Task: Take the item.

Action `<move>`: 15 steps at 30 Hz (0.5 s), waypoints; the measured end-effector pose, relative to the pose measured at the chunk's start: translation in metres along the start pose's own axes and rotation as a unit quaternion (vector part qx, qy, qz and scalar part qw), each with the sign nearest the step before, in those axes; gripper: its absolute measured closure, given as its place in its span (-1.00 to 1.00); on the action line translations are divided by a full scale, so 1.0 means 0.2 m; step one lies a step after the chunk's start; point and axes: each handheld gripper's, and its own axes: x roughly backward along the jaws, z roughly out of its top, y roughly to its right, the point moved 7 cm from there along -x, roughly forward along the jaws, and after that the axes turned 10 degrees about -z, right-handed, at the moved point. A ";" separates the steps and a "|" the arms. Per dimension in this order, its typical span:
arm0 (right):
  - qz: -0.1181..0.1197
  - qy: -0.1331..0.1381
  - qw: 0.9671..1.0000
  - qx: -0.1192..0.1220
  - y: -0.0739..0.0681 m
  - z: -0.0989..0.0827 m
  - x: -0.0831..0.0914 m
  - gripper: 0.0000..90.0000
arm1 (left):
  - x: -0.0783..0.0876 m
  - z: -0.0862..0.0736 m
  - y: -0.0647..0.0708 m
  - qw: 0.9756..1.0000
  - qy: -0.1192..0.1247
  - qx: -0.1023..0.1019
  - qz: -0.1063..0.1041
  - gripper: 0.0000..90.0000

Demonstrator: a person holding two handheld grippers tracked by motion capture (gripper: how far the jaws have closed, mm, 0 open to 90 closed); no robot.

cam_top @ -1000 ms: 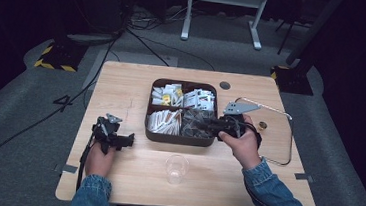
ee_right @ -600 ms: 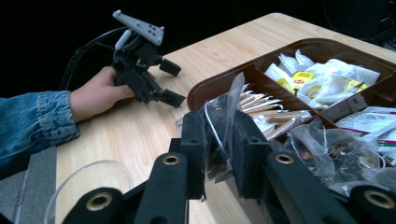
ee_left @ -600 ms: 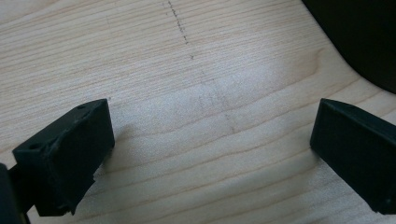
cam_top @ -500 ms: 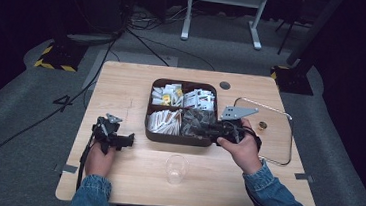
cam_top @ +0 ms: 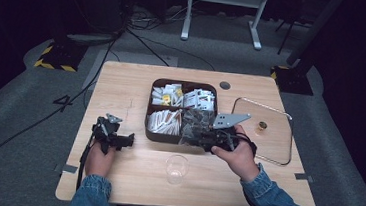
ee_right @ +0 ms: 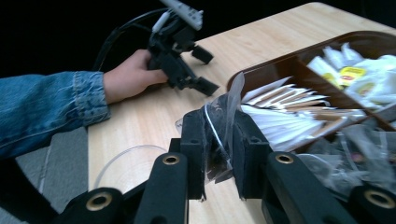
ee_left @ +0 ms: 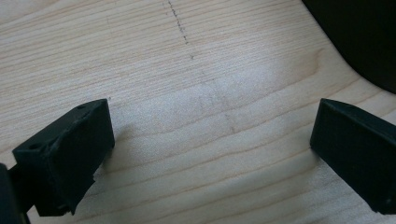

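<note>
The right gripper (ee_right: 218, 154) has clamped a clear plastic sachet (ee_right: 223, 128) just outside the compartment box (cam_top: 160, 135), so delivery to the nearby glass (cam_top: 177, 167) remains, while the left gripper (ee_left: 210, 154) rests wide open and empty.

Left of the brown compartment tray (cam_top: 154, 133) the table (cam_top: 122, 85) lies bare, with passing room up to the left gripper (cam_top: 128, 141). In front of the tray a clear glass (cam_top: 176, 168) stands in the way; to its right the glass lid (cam_top: 273, 136) blocks that side
</note>
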 end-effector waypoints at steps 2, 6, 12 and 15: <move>0.005 -0.005 1.000 0.004 -0.02 -0.01 -0.01 0.71 | 0.00 0.00 0.00 1.000 0.000 0.000 0.000 -1.00; 0.017 -0.015 1.000 0.010 -0.06 -0.01 -0.03 0.71 | 0.00 0.00 0.00 1.000 0.000 0.000 0.000 -1.00; 0.031 -0.034 0.998 0.033 -0.12 -0.03 -0.03 0.71 | 0.00 0.00 0.00 1.000 0.000 0.000 0.000 -1.00; 0.037 -0.046 0.997 0.043 -0.15 -0.04 -0.04 0.71 | 0.00 0.00 0.00 1.000 0.000 0.000 0.000 -1.00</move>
